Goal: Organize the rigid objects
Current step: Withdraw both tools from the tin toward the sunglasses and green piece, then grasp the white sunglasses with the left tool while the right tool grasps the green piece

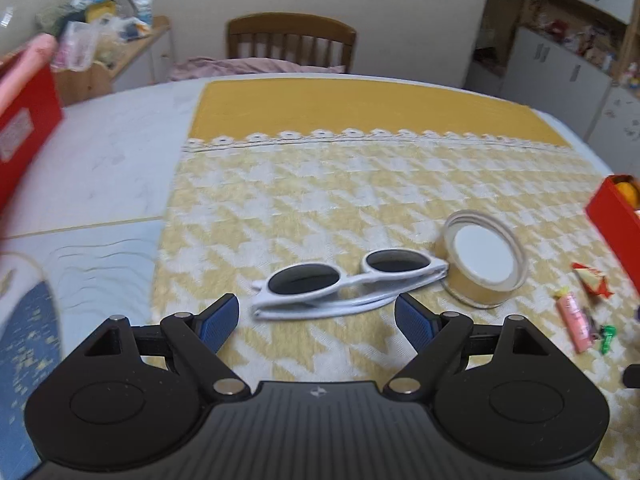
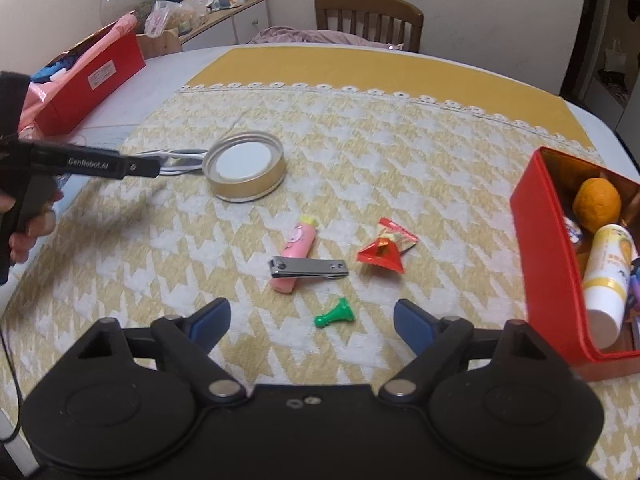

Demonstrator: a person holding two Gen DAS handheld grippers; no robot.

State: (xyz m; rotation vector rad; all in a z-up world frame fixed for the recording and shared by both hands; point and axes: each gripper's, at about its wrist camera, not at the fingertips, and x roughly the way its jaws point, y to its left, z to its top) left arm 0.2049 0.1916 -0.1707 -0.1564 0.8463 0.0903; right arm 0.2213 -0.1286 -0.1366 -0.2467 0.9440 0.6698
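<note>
My left gripper is open and empty, just short of folded white sunglasses that lie on the yellow houndstooth cloth. A round gold tin lid touches their right end; it also shows in the right wrist view. My right gripper is open and empty above a green pawn. Beyond it lie a nail clipper across a pink tube, and a red candy wrapper. The left gripper's body reaches toward the lid.
An open red box at the right holds an orange, a white bottle and other items. Another red box with pink cloth stands at the far left. A wooden chair stands behind the table.
</note>
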